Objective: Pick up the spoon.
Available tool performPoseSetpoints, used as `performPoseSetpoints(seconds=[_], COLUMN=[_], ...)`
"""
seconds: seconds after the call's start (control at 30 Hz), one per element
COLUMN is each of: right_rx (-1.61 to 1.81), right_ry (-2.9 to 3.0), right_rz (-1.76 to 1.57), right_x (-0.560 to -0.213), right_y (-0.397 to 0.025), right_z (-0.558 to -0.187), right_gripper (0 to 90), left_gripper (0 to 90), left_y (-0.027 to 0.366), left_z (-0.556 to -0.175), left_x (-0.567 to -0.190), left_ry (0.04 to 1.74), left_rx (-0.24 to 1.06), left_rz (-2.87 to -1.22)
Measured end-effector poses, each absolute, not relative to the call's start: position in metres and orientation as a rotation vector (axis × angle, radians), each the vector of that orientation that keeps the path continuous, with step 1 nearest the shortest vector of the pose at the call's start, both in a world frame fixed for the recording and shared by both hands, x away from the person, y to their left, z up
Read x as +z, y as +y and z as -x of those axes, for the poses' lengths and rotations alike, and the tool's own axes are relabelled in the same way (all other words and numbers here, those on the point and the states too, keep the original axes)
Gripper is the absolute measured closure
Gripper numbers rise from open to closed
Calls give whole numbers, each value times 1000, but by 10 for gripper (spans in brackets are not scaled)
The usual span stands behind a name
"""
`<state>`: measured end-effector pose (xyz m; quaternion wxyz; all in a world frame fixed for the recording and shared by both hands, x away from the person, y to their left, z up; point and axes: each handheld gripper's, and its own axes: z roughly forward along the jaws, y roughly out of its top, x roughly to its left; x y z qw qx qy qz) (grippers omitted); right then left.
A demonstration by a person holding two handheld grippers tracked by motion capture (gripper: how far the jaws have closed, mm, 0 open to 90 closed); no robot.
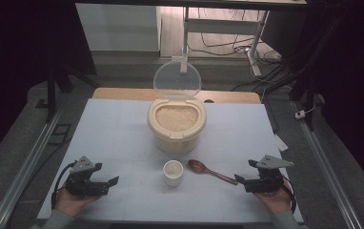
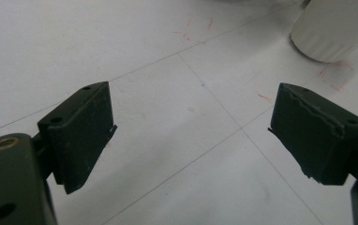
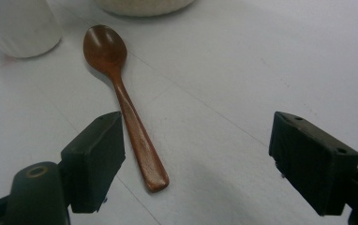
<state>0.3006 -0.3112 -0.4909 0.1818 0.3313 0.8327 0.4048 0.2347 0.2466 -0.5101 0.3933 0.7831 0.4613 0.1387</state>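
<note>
Right gripper (image 3: 193, 161) agape, wooden spoon (image 3: 123, 101) handle between jaws

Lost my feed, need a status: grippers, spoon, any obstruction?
Left gripper and right gripper both open, empty. Wooden spoon flat on table, handle end between right jaws, ungripped. White cup beside its bowl; path clear.

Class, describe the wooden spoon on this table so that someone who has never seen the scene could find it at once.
Start at the big cream rice container with its clear lid raised, in the middle of the white table. Just in front of it stands a small white cup; the spoon lies flat to the cup's right, its handle end near the right gripper. It is the one dark reddish-brown wooden thing among pale ones.
</note>
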Motion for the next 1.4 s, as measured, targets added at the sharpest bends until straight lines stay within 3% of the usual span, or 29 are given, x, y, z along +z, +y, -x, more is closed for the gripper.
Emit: performPoseSetpoints(seconds=[0.63, 0.93, 1.4], right_rx=[1149, 1146, 993], right_ry=[2376, 2432, 2553], right_rz=[-940, -892, -847], right_x=[-489, -473, -457], right_y=[-308, -302, -283], right_z=[-301, -301, -311], right_gripper=[206, 250, 231], left_gripper=[150, 148, 145], left_y=[246, 244, 243], left_z=[-235, -238, -240], left_x=[-508, -510, -512], left_ry=[1151, 1151, 1158], left_rx=[405, 381, 373], left_rz=[-1997, -2012, -2027])
